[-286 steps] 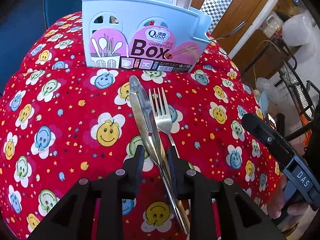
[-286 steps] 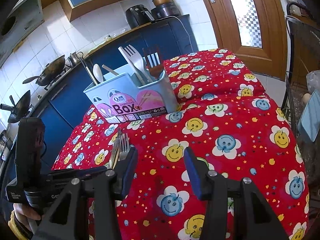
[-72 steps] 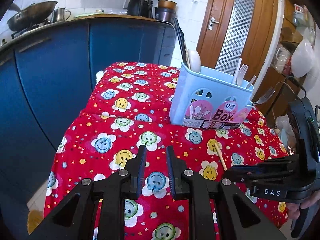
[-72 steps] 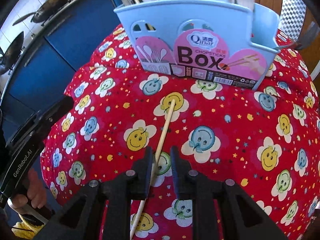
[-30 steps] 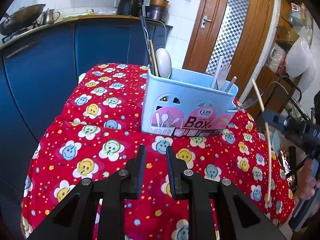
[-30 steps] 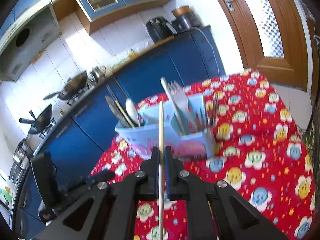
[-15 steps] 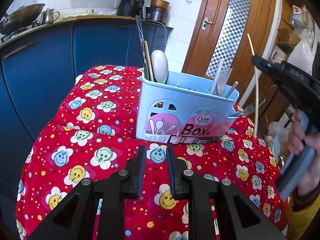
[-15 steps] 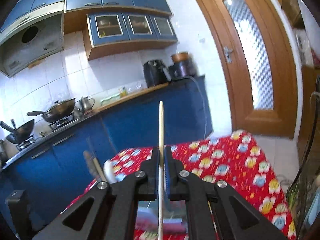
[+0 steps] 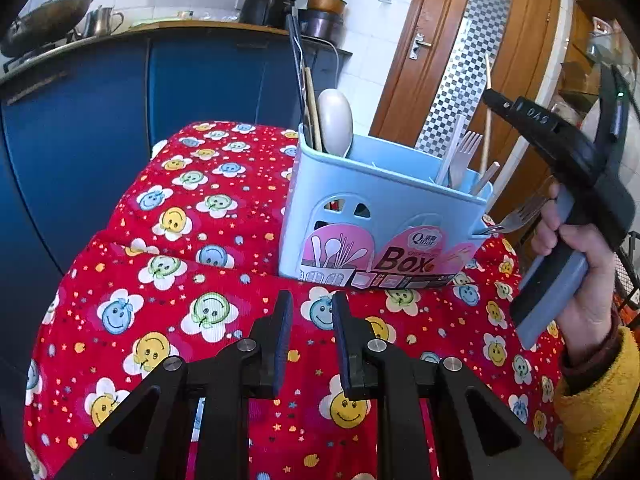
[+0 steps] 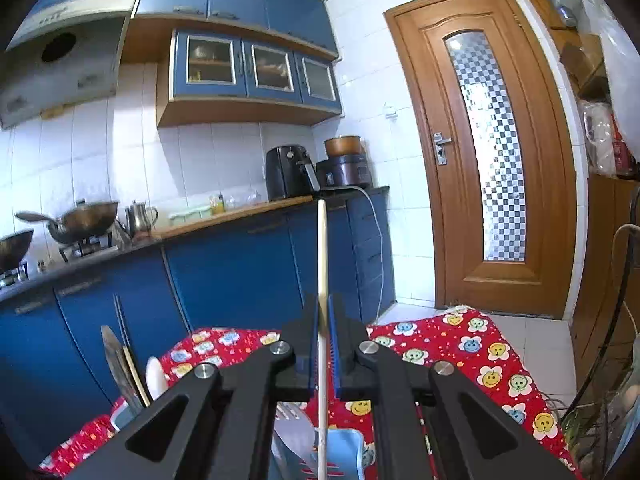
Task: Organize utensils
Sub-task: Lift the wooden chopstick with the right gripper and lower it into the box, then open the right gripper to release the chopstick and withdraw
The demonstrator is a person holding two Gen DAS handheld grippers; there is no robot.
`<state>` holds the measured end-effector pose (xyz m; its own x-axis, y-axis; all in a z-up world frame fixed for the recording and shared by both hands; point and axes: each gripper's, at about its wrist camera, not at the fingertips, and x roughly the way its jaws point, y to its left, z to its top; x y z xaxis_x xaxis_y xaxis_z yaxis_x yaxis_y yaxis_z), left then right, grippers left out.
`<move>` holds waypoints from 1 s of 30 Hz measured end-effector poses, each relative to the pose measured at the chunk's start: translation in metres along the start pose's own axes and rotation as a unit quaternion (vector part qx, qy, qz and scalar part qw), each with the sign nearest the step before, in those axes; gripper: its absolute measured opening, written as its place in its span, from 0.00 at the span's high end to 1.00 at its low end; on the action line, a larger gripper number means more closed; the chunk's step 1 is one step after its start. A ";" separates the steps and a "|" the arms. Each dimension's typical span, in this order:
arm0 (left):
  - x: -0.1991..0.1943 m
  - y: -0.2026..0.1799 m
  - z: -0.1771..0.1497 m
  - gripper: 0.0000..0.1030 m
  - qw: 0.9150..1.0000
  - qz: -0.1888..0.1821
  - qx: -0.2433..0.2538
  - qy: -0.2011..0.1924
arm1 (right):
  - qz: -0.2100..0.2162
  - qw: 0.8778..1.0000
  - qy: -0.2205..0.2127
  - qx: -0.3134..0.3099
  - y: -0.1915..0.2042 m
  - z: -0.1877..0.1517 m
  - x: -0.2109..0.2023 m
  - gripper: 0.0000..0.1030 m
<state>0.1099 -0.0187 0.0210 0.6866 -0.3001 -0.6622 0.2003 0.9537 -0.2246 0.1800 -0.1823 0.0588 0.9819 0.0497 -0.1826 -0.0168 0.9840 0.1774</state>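
I am working in a blue-cabinet kitchen, over a counter (image 9: pixel 120 264) under a red smiley-flower cloth, with a wooden door at two o'clock. The light-blue utensil box (image 9: pixel 380 208) stands on the cloth at about one o'clock from my left tongs (image 9: pixel 311 340), which hover low over the cloth with a narrow gap between the fingers and nothing in it.

My right tongs (image 10: pixel 324 344) are clamped on a single wooden chopstick (image 10: pixel 322 264), held nearly upright — its lower end hangs over the right-hand part of the box, beside the white plastic fork (image 9: pixel 464 160).

The risks I see: the grip is on a thin round stick, so it may pivot or slide if I tilt the wrist. If the lower tip meets the rim, a divider or the fork handles instead of open space, it could jam, skid out and drop onto the cloth. Pushing down against a snag might also tip the light box — my left tongs are not bracing it.
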 end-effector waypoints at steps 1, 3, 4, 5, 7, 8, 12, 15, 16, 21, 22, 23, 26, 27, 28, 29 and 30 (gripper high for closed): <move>0.000 0.000 0.000 0.81 1.000 0.000 0.000 0.001 | 0.000 1.000 0.006 -0.002 0.000 -0.002 0.002 0.93; 0.002 0.001 -0.001 0.81 1.000 0.000 0.001 0.001 | 0.001 1.000 0.007 -0.008 0.001 -0.004 0.000 0.93; 0.002 0.001 -0.001 0.81 1.000 0.000 0.000 0.002 | 0.002 1.000 0.010 -0.008 0.001 -0.004 -0.001 0.93; 0.002 0.001 -0.001 0.81 1.000 -0.001 -0.001 0.003 | 0.004 1.000 0.011 -0.007 0.002 -0.005 -0.002 0.93; 0.002 0.001 -0.002 0.81 1.000 -0.001 -0.001 0.003 | 0.008 1.000 0.016 -0.008 0.003 -0.003 -0.005 0.83; 0.001 0.001 -0.002 0.81 1.000 -0.001 -0.001 0.002 | 0.011 1.000 0.016 -0.007 0.004 -0.002 -0.007 0.74; -0.005 -0.002 -0.002 0.81 1.000 -0.001 0.004 -0.003 | 0.023 1.000 0.017 0.001 0.006 0.004 -0.020 0.70; -0.010 -0.004 -0.002 0.81 1.000 -0.002 0.008 -0.007 | 0.037 0.999 0.024 0.007 0.007 0.007 -0.037 0.70; -0.013 -0.005 -0.002 0.81 1.000 -0.001 0.009 -0.009 | 0.040 0.999 0.027 0.008 0.009 0.008 -0.042 0.70; -0.026 -0.007 -0.004 0.81 1.000 -0.003 0.010 -0.021 | 0.049 0.998 0.048 0.016 0.012 0.007 -0.070 0.68; -0.029 -0.008 -0.004 0.81 1.000 -0.003 0.011 -0.023 | 0.048 0.997 0.058 0.018 0.013 0.005 -0.076 0.68; -0.031 -0.008 -0.005 0.81 1.000 -0.003 0.011 -0.025 | 0.049 0.996 0.067 0.021 0.014 0.003 -0.083 0.68; -0.039 -0.011 -0.007 0.81 0.999 -0.002 0.016 -0.033 | 0.048 0.994 0.092 0.023 0.018 -0.007 -0.098 0.67; -0.042 -0.013 -0.009 0.81 0.999 -0.002 0.018 -0.035 | 0.047 0.994 0.097 0.020 0.019 -0.010 -0.102 0.67; -0.044 -0.013 -0.010 0.81 0.999 -0.003 0.019 -0.036 | 0.044 0.993 0.105 0.018 0.021 -0.014 -0.107 0.67; -0.046 -0.014 -0.011 0.81 0.999 -0.003 0.021 -0.038 | 0.044 0.993 0.110 0.017 0.022 -0.019 -0.111 0.67; -0.048 -0.015 -0.013 0.81 0.999 -0.002 0.022 -0.040 | 0.045 0.992 0.117 0.018 0.023 -0.024 -0.116 0.67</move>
<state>0.0650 -0.0189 0.0470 0.7387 -0.3037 -0.6018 0.2333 0.9528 -0.1945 0.0608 -0.1614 0.0612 0.9062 0.1792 -0.3829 -0.0914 0.9674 0.2363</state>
